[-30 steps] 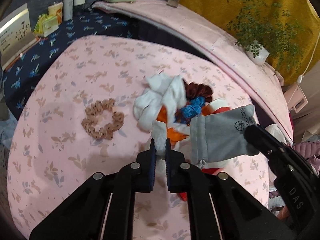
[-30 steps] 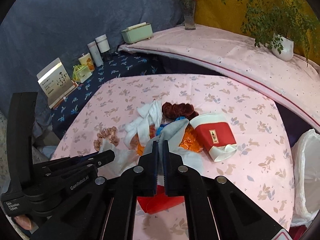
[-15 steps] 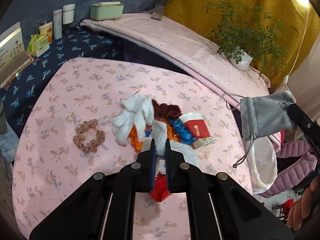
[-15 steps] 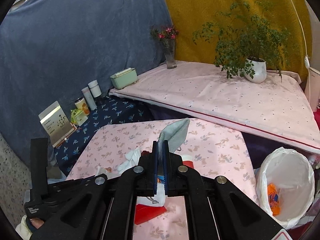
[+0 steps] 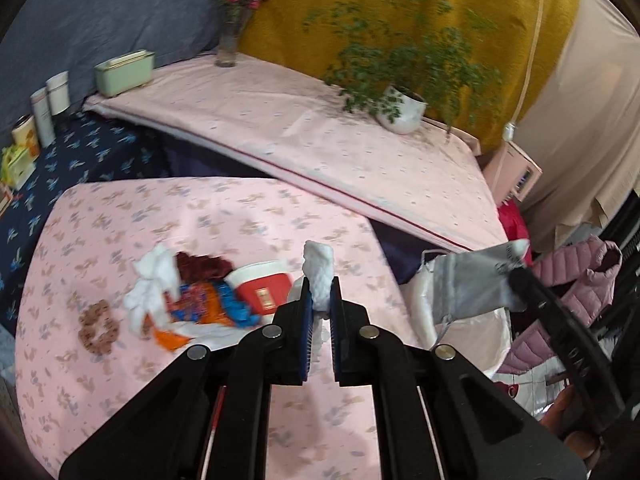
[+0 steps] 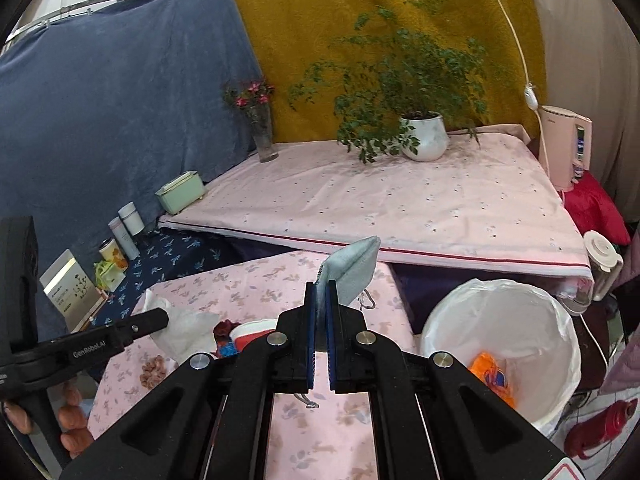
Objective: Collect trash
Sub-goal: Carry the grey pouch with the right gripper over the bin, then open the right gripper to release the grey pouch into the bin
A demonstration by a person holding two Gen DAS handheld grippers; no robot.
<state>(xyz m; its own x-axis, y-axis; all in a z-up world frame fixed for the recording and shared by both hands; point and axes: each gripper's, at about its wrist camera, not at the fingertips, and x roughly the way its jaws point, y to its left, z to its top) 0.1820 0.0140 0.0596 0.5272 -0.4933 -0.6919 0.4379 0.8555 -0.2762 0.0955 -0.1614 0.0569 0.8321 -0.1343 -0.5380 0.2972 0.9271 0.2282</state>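
My left gripper [image 5: 319, 300] is shut on a white crumpled tissue [image 5: 319, 268], held above the pink floral table [image 5: 120, 380]. My right gripper [image 6: 320, 304] is shut on a grey drawstring pouch [image 6: 354, 266], which hangs over the bin in the left wrist view [image 5: 472, 288]. A white-lined trash bin [image 6: 508, 356] stands at the table's right edge with orange trash [image 6: 492, 376] inside. On the table lies a pile: white tissue [image 5: 154, 284], red paper cup [image 5: 262, 284], orange and blue wrappers [image 5: 208, 304], dark red scrunchie [image 5: 202, 266].
A brown scrunchie [image 5: 98, 326] lies left of the pile. A raised pink-covered platform [image 6: 400, 204] behind the table holds a potted plant [image 6: 424, 136], a flower vase [image 6: 262, 132] and a green box [image 6: 182, 192]. Bottles and a card stand on dark blue cloth [image 6: 168, 252]. A pink jacket [image 5: 572, 292] lies right.
Both grippers have lifted and swung right towards the bin. The left one carries the tissue up off the pile; the right one carries the grey pouch over the bin's rim.
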